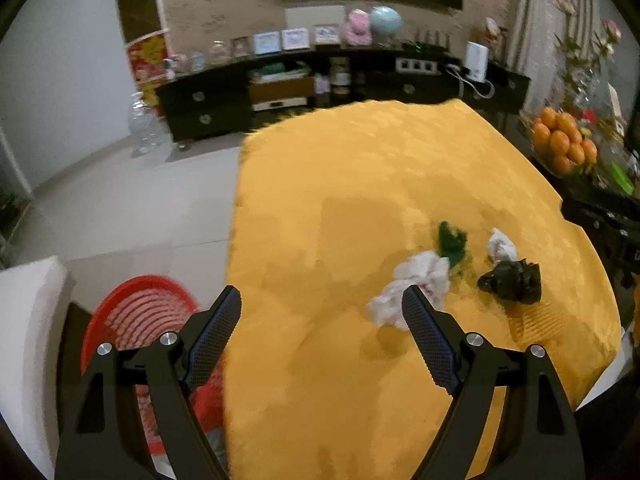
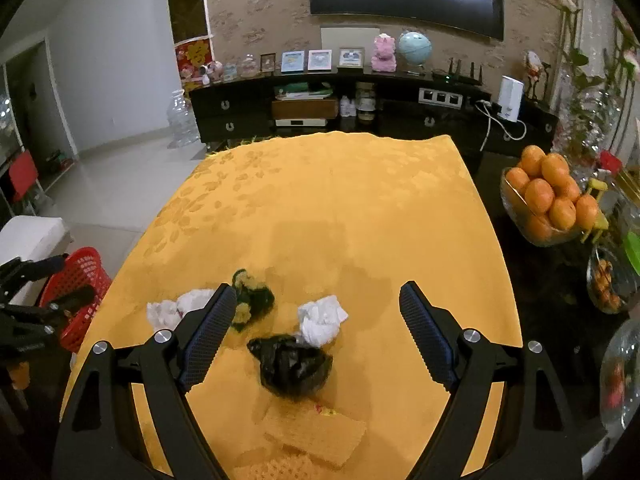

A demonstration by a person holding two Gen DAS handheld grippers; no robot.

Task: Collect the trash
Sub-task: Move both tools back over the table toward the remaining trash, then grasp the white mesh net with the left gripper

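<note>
Crumpled trash lies clustered on the yellow tablecloth (image 2: 328,200) — a black plastic bag wad (image 2: 292,366), a small white tissue ball (image 2: 322,320), a green wrapper (image 2: 252,300) and a larger white paper wad (image 1: 412,288). Left gripper (image 1: 322,318) and right gripper (image 2: 318,312) both hover spread wide, holding nothing. Red slatted plastic basket (image 1: 140,312) sits beside the table's left edge.

No lettering can be read in either view. The red and yellow poster (image 2: 193,58) on the wall by the left end of the dark sideboard (image 2: 248,112) carries large yellow marks, perhaps characters, too blurred to make out. The small framed pictures (image 2: 320,59) along the sideboard's top show nothing legible.
</note>
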